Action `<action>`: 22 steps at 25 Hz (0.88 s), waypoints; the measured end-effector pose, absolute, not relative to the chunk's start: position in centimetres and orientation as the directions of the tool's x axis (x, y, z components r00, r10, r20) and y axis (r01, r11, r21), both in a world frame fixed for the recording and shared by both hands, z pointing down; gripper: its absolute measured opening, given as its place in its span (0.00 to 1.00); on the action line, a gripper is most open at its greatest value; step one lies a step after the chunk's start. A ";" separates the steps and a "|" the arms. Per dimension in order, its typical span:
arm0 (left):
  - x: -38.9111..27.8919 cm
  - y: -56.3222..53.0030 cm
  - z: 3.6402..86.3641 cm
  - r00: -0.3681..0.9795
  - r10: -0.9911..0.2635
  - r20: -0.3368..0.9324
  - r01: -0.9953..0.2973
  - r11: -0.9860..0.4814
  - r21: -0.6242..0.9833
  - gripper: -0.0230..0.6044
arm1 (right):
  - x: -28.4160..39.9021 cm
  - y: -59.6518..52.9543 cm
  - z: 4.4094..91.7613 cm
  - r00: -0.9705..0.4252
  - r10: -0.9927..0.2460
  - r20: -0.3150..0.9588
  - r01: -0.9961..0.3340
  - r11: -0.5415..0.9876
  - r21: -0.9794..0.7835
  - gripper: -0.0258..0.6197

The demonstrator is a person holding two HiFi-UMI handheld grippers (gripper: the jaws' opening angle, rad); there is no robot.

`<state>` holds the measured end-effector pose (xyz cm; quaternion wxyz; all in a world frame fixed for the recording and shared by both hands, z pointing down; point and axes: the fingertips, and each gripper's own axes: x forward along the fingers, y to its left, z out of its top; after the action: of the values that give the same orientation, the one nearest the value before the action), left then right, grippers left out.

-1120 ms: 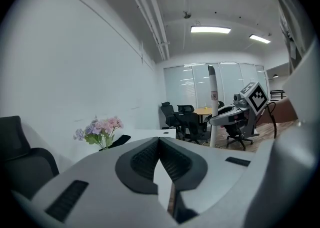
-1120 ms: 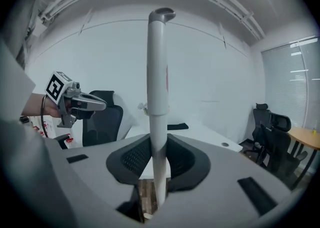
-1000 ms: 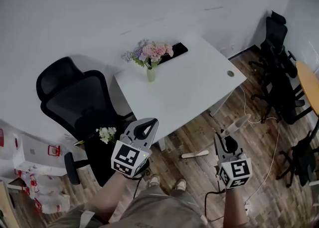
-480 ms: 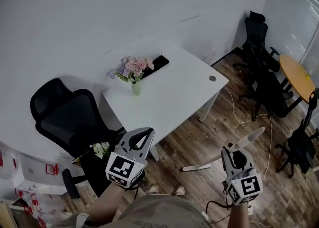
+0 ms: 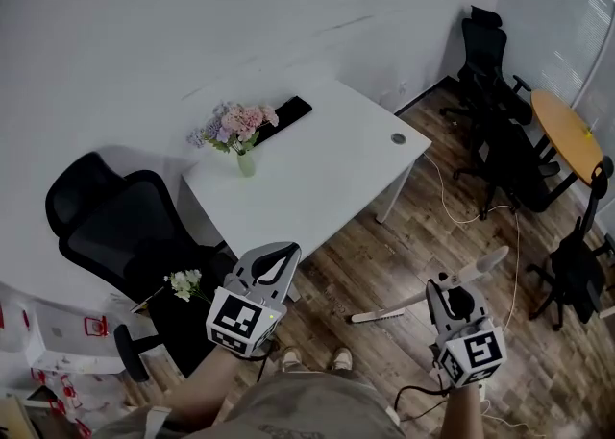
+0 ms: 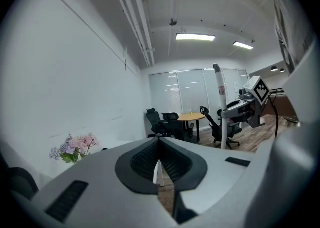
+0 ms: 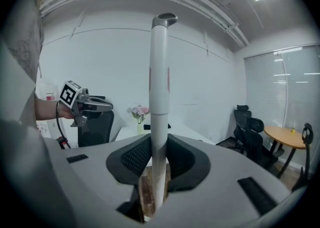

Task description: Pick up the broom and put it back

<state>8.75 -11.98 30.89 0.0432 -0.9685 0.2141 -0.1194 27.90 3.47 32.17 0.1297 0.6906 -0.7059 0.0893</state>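
Note:
The broom has a white handle (image 7: 159,87) that stands upright between the jaws of my right gripper (image 7: 159,172), which is shut on it. In the head view that gripper (image 5: 454,295) is at the lower right. The handle's top (image 5: 492,261) pokes up and right past it, and the broom's pale lower end (image 5: 377,314) hangs over the wood floor. My left gripper (image 5: 282,256) is at the lower left, shut with nothing in it; its dark pads (image 6: 159,158) meet. From the left gripper view the handle (image 6: 218,97) rises beside the right gripper.
A white desk (image 5: 327,178) carries a vase of pink flowers (image 5: 235,130) and a flat black item (image 5: 288,109). A black office chair (image 5: 115,226) holds small white flowers (image 5: 183,283). More black chairs (image 5: 500,91), a round wooden table (image 5: 567,134) and a floor cable (image 5: 461,211) are at right.
Both grippers have shifted a little while the right one kept its hold on the broom. The view has swung right, so the desk now lies further left and the round table shows.

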 end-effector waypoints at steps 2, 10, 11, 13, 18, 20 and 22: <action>9.1 -12.2 31.4 0.877 -0.426 0.223 -0.407 -0.904 -0.130 0.06 | 27.9 2.7 32.5 -0.061 -0.947 0.316 -0.993 0.089 0.076 0.20; 9.0 -13.6 34.5 0.832 -0.476 0.286 -0.462 -0.879 -0.119 0.06 | 26.8 -0.8 36.0 -0.230 -0.890 0.392 -0.947 0.298 0.119 0.20; 8.8 -13.8 35.1 0.824 -0.483 0.297 -0.471 -0.874 -0.115 0.06 | 26.8 -1.2 36.8 -0.247 -0.878 0.409 -0.940 0.320 0.119 0.20; 8.4 -14.1 36.3 0.806 -0.497 0.321 -0.490 -0.865 -0.108 0.06 | 26.7 -1.9 38.6 -0.273 -0.860 0.432 -0.928 0.353 0.116 0.20; 7.1 -14.7 39.6 0.765 -0.523 0.376 -0.534 -0.841 -0.084 0.06 | 25.7 -4.5 42.9 -0.314 -0.814 0.488 -0.899 0.420 0.123 0.20; 6.4 -14.9 41.0 0.749 -0.533 0.394 -0.553 -0.830 -0.071 0.06 | 24.7 -5.4 44.6 -0.344 -0.793 0.503 -0.883 0.455 0.113 0.20; 5.5 -15.2 42.4 0.728 -0.548 0.411 -0.574 -0.816 -0.070 0.06 | 23.8 -6.2 46.7 -0.370 -0.770 0.520 -0.865 0.490 0.110 0.20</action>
<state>5.48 -15.17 42.41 -0.0308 -0.9291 0.3020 -0.2112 23.77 -6.19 46.72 0.2610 0.4967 -0.8228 0.0910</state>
